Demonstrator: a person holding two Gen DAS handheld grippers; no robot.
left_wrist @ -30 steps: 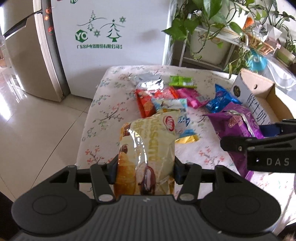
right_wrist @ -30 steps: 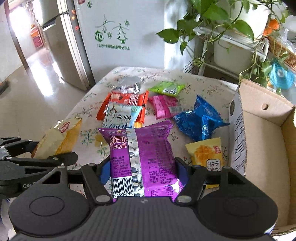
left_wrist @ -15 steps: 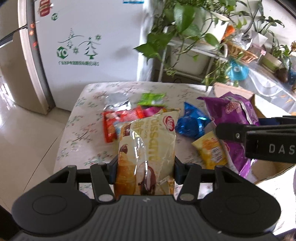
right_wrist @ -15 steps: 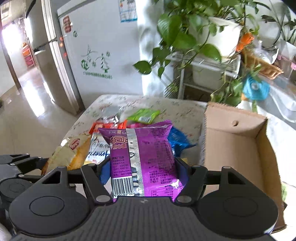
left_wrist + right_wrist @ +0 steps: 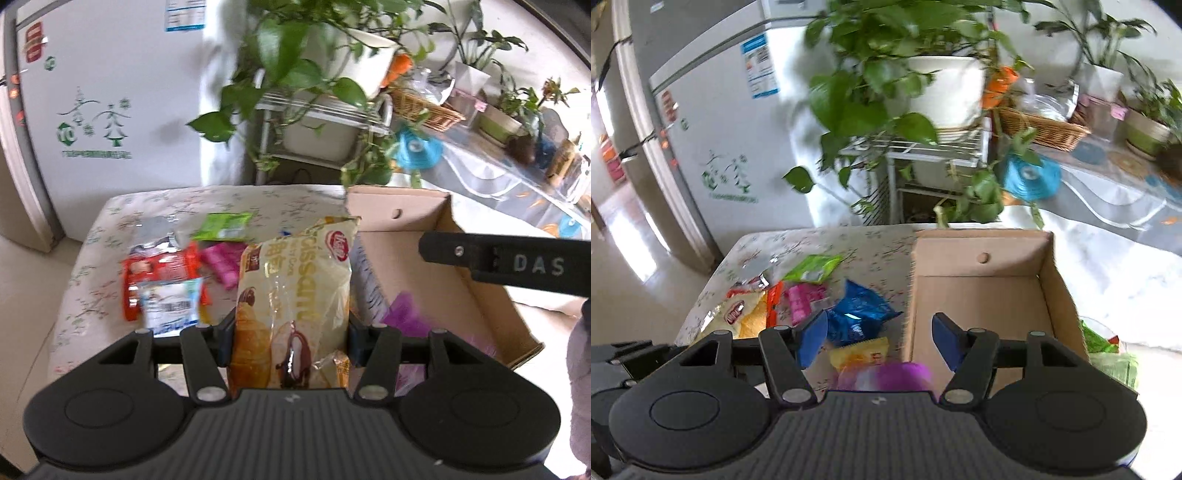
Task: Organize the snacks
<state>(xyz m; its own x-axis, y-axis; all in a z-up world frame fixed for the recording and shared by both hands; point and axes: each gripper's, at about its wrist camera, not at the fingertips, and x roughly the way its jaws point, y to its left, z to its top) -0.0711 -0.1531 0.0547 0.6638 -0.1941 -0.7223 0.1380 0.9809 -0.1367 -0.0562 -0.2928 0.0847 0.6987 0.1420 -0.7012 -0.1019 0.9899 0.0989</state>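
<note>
My left tool point(image 5: 291, 332) is clenched on the croissant bag point(image 5: 295, 295), which stands upright between its pads, raised above the counter point(image 5: 85, 280) just left of the box point(image 5: 461, 295). My right tool point(image 5: 879, 338) has nothing pressed between its pads, though its jaws are closing; the purple bag point(image 5: 886, 376) shows as a blur below them, over the box's near left wall, and I cannot tell whether it touches anything. On the counter lie the blue point(image 5: 857, 310), yellow point(image 5: 860, 354), pink point(image 5: 803, 299), green point(image 5: 812, 267), red point(image 5: 162, 269) and silver point(image 5: 155, 230) packets, left of the box.
</note>
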